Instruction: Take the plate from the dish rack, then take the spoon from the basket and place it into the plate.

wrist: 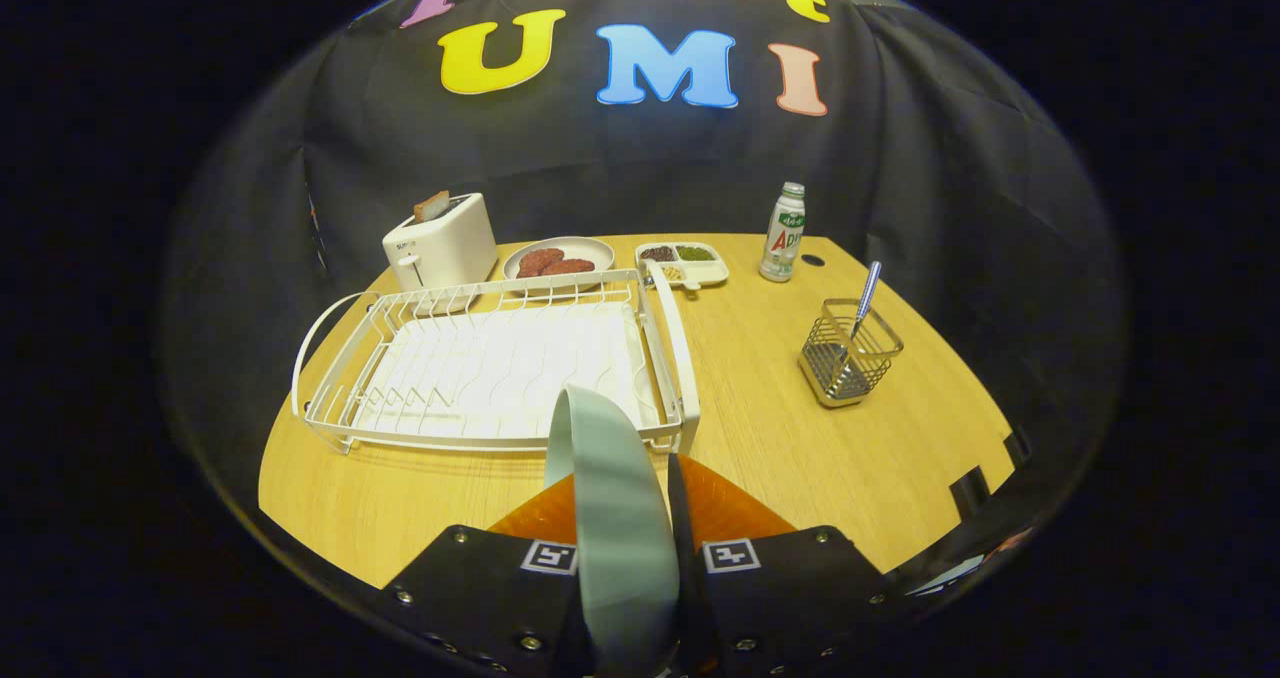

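Tool [622, 538] gripping the plate [610, 498] on edge, just in front of the rack [480, 368].
Both fingers [730, 513] are pressing on the pale green plate, closed down to its thickness and holding it upright between them, its rim reaching over the rack's near rail. Relative to the rack: the wire basket [848, 353] is sitting well to its right on the surface [800, 458], with the spoon [866, 298] standing in it, handle leaning up; the toaster [440, 243] is standing just behind its far left corner; a dish of patties [558, 258] and a divided tray [682, 263] are lying just behind its far rail; the bottle [783, 233] is standing beyond its far right corner.
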Demonstrator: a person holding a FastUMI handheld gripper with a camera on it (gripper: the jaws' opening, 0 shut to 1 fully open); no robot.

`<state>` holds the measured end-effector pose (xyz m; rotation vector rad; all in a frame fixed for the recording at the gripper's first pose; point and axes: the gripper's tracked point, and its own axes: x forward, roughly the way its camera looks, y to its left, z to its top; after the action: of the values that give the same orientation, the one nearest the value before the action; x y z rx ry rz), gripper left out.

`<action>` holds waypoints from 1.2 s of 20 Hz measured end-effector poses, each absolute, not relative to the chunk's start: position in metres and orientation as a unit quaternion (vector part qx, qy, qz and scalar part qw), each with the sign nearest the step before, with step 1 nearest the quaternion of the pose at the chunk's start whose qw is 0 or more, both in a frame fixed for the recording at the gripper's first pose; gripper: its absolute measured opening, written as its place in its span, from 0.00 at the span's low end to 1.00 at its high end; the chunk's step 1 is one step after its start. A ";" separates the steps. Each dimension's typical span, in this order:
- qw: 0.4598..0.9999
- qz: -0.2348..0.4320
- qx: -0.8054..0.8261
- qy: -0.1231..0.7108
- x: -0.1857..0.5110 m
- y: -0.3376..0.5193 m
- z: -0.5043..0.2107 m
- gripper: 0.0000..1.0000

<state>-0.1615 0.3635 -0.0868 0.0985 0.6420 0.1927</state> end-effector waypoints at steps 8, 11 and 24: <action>0.886 0.121 0.243 0.377 -0.159 0.370 -0.133 0.31; 0.854 0.117 0.308 0.403 -0.157 0.372 -0.157 0.31; 0.834 0.119 0.344 0.414 -0.157 0.365 -0.182 0.67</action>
<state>-0.1567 0.3654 -0.1820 0.7280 0.8774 0.2523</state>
